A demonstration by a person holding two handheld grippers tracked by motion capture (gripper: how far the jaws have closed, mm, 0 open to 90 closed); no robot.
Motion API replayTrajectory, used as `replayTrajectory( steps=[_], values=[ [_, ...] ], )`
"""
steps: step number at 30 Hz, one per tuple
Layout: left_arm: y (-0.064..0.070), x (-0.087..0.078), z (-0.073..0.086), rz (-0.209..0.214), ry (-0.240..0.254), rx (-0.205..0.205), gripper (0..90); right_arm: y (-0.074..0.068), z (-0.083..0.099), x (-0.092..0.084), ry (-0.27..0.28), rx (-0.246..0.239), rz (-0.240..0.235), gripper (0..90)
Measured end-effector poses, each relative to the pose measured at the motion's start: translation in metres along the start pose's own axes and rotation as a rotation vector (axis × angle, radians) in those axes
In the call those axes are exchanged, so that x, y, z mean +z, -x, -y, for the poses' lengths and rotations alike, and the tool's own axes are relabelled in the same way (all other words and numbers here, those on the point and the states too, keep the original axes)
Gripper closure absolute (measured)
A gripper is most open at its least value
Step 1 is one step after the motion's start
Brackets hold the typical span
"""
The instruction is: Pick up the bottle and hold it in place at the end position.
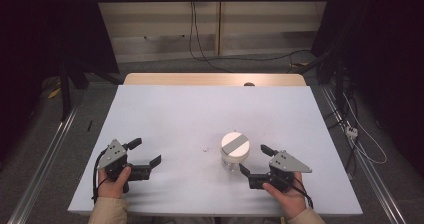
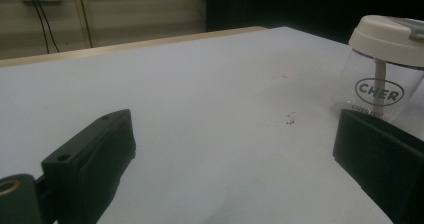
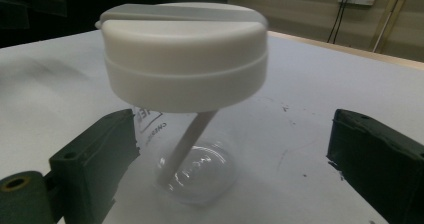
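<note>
A clear plastic cup (image 1: 234, 154) with a white lid and a grey strip across it stands upright on the white table (image 1: 200, 114), right of centre near the front. In the right gripper view the cup (image 3: 195, 149) is close, a white straw inside it. My right gripper (image 1: 254, 160) is open, its jaws just right of the cup and apart from it. My left gripper (image 1: 147, 151) is open at the front left with nothing between its jaws. From the left gripper view the cup (image 2: 382, 79) stands far right, printed "CHER".
The table's far edge shows a wooden strip (image 1: 215, 79). Small dark specks (image 1: 205, 149) mark the table left of the cup. Cables (image 1: 200, 49) lie on the floor behind the table, and metal rails (image 1: 45, 159) run along both sides.
</note>
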State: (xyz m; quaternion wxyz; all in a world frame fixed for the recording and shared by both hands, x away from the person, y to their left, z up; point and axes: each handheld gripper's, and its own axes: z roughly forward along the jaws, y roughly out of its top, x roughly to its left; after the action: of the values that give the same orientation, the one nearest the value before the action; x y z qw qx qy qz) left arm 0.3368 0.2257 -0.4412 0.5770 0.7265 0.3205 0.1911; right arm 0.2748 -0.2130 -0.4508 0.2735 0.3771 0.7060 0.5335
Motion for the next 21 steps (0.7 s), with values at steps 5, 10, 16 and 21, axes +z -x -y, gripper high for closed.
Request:
replayTrajectory(
  steps=[5, 10, 16, 21],
  values=[
    [0.0, 0.0, 0.001, 0.005, -0.011, 0.008, 3.1, -0.006, -0.001, 0.008, -0.012, 0.0, -0.012, 5.1],
    [0.0, 0.001, 0.001, 0.008, -0.011, 0.007, 3.1, -0.012, -0.001, 0.018, -0.026, 0.005, -0.02, 5.1],
    [0.001, 0.001, 0.001, 0.01, -0.012, 0.008, 3.0, -0.015, -0.003, 0.027, -0.036, 0.015, -0.007, 5.3],
    [0.001, 0.001, 0.001, 0.011, -0.014, 0.007, 3.1, -0.016, -0.004, 0.035, -0.046, 0.03, -0.002, 5.3]
  ],
)
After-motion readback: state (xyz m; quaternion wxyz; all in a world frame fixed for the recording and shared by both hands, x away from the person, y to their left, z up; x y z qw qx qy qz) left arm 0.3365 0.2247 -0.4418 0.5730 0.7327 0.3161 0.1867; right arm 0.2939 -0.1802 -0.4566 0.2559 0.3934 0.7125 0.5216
